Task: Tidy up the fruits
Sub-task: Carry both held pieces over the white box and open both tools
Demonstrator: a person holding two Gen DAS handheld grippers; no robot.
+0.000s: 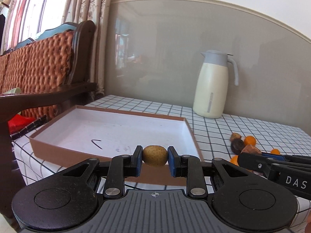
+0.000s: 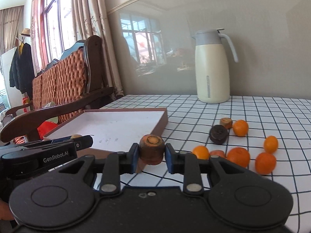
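Free room: we find the white floor of the shallow brown box (image 1: 108, 130) bare and open from above; its low walls are the only bar to entry from the side. The checked desk (image 2: 194, 104) lies bare between the box and the cream jug (image 2: 211, 68), and again at its near right corner.

Obstacles: we count the jug upright at the back wall; a loose cluster of oranges (image 2: 238, 156) and dark round pieces (image 2: 218, 134) right of the box; a wooden chair arm (image 2: 58, 114) close along the box's left side. Our left gripper (image 1: 155, 156) and right gripper (image 2: 151, 151), each loaded, crowd one another at the box's near edge.
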